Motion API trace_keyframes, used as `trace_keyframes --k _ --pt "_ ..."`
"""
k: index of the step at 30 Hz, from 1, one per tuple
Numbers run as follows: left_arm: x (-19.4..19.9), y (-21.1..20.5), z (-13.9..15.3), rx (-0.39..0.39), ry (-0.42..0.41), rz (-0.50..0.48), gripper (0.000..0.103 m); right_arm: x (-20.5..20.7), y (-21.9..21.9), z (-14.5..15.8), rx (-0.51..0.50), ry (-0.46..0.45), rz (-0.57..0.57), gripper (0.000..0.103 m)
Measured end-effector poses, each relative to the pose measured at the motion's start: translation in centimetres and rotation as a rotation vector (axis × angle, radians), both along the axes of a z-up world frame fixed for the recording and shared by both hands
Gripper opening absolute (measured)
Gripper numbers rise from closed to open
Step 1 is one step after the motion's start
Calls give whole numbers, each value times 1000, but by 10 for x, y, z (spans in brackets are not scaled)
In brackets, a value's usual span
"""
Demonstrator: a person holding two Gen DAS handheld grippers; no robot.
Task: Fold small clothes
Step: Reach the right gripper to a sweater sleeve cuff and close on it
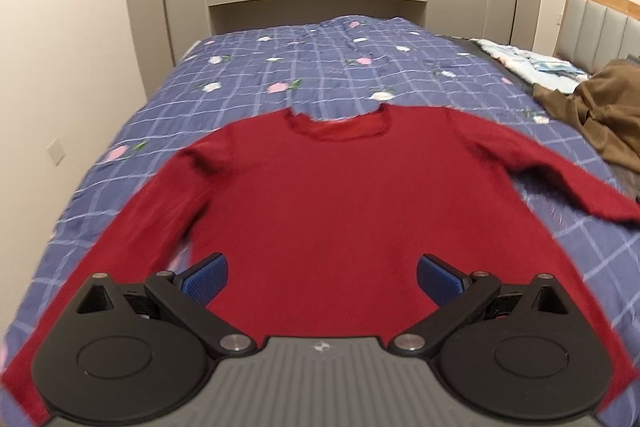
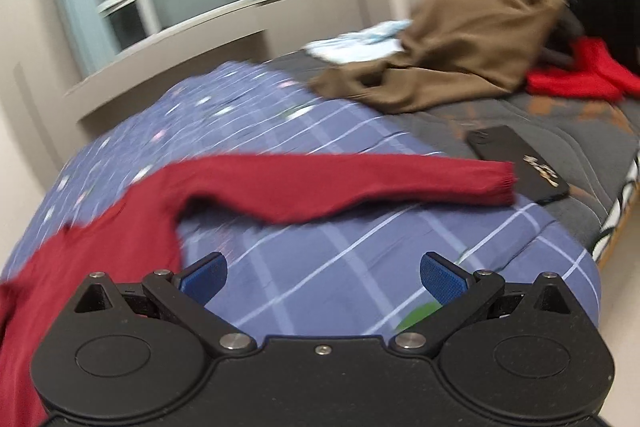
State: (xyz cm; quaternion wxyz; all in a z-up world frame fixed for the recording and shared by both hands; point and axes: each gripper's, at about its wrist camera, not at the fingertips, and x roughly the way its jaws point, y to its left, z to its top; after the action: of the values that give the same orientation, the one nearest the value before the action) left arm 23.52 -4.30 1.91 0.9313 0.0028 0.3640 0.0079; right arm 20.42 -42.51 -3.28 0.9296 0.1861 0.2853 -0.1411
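While the sweater (image 1: 340, 203) lies flat and face-up on the quilt (image 1: 320, 67), collar away from both grippers and hem nearest them, no fold looks started. Both sleeves are spread outward, so the garment's long axis runs side to side across the bed.

Left gripper (image 1: 322, 279): jaws wide apart, holding nothing, poised over the lower middle of the body near the hem. Contact with the cloth cannot be told.

Right gripper (image 2: 323, 281): jaws equally wide, empty, over bare quilt just right of the body. The right sleeve (image 2: 340, 183) stretches ahead of it, running rightward, cuff end lying next to a phone (image 2: 516, 163).

Judgement: the right gripper is nearer that sleeve; a fold inward would carry the cuff leftward across the body. The left sleeve (image 1: 132, 227) runs down the left gripper's own side, so that one falls to the left.

Other clothes (image 2: 460, 47) lie piled well apart, toward the headboard.
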Motion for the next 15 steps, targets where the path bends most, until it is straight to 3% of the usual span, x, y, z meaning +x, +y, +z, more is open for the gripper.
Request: trace_keyframes --k 7,13,15 --pt "60 -39 -26 -39 60 -48 103 20 -68 -25 218 5 -287 99" --pt "84 -52 -51 -38 126 -77 103 34 -100 -41 331 -35 -498 82" --pt "88 -49 -56 -39 143 -70 103 34 -107 -42 364 -58 -567 71"
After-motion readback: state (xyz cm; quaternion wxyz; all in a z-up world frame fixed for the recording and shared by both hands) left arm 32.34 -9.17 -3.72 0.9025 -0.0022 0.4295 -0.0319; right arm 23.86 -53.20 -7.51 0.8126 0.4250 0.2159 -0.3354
